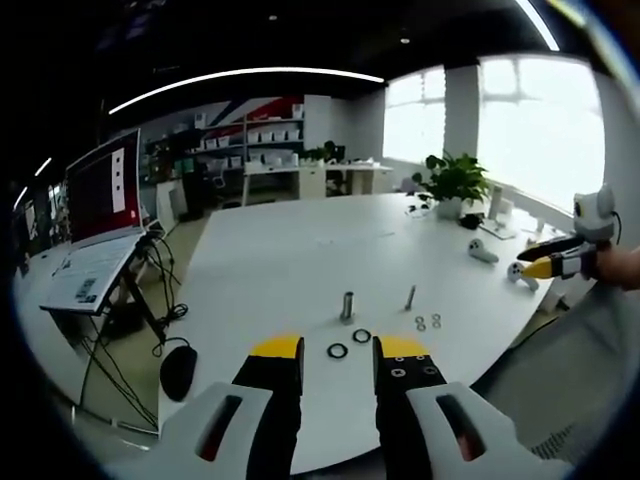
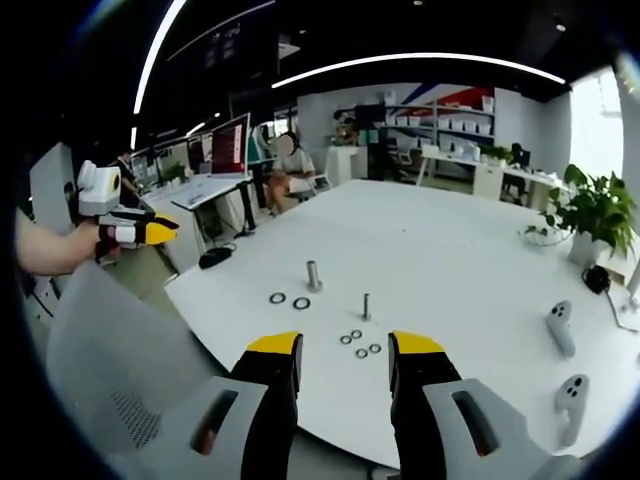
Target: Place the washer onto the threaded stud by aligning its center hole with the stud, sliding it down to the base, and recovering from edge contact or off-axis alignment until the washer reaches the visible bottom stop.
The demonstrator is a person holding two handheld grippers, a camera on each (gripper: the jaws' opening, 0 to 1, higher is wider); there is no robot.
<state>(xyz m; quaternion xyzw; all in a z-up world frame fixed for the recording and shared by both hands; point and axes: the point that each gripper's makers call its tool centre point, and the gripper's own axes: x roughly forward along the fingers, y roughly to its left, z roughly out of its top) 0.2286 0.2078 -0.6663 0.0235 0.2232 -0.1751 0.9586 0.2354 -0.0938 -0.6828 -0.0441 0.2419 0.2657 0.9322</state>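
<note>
Two large washers (image 1: 349, 343) lie flat on the white table (image 1: 300, 250) in my left gripper view, just beyond my left gripper (image 1: 338, 350), whose jaws stand apart and empty. The thick threaded stud (image 1: 347, 305) stands upright behind them, with a thinner stud (image 1: 410, 297) and small washers (image 1: 428, 322) to its right. My right gripper (image 1: 548, 266) hangs off the table's edge.

From my right gripper view, my right gripper (image 2: 345, 350) is likewise spread with nothing held. Large washers (image 2: 288, 300) sit beside the thick stud (image 2: 313, 276), small ones (image 2: 359, 343) nearest me. My left gripper (image 2: 150, 232) hovers at left.

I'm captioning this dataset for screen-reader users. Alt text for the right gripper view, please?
The right gripper, jaws open and empty, points at a white table holding two upright studs, two large washers and three small ones; the left gripper hovers at left.
</note>
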